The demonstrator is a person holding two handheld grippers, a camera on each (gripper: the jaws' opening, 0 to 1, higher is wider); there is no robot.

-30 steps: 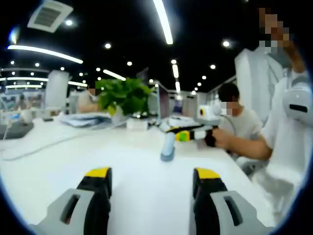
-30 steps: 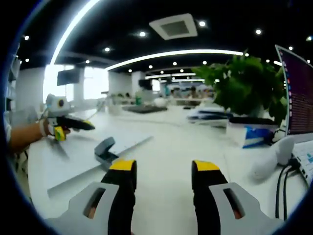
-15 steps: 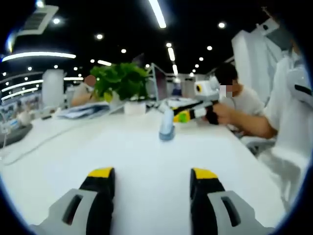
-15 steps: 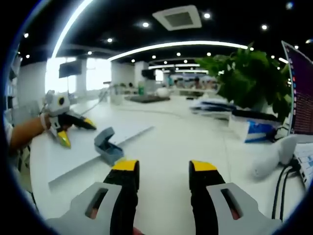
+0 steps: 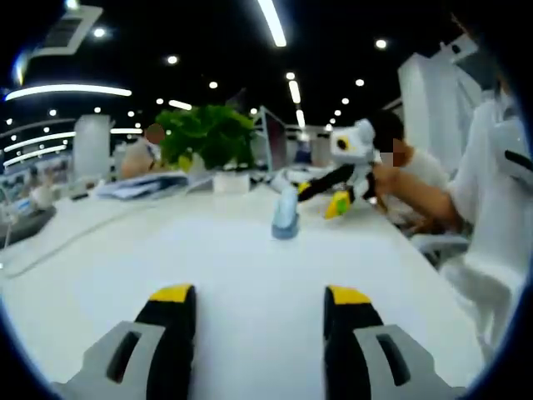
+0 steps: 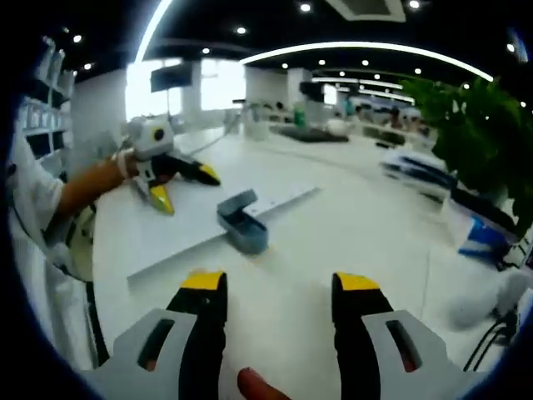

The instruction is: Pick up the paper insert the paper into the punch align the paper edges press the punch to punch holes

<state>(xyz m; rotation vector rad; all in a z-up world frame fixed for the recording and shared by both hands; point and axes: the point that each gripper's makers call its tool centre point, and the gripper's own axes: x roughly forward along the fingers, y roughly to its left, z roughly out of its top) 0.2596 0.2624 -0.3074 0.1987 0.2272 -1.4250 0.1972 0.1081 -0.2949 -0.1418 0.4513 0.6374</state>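
The first step, picking up the paper, is the one in hand, and nothing is gripped yet. In the right gripper view the right claw is hovering over the white tabletop with its jaws standing apart and empty, while the left claw is coming in from the left, held at the end of a person's forearm, its yellow-tipped jaws also spread with nothing between them, poised just above the near part of the paper. The paper is lying flat on the tabletop, a long white sheet whose long axis is running from the lower left of that view up toward the right, its far end pointing away toward the back of the tabletop. The blue-grey punch is sitting at the sheet's long edge, about midway along it, with its lid raised; whether the paper is already under it I cannot tell. In the left gripper view the left claw is showing open jaws over bare tabletop, with the punch well ahead and the right claw beyond it. The next move, as I judge it, is calling for the left claw to drop onto the sheet's near edge and pinch it without creasing, then slide it squarely into the punch's slot.
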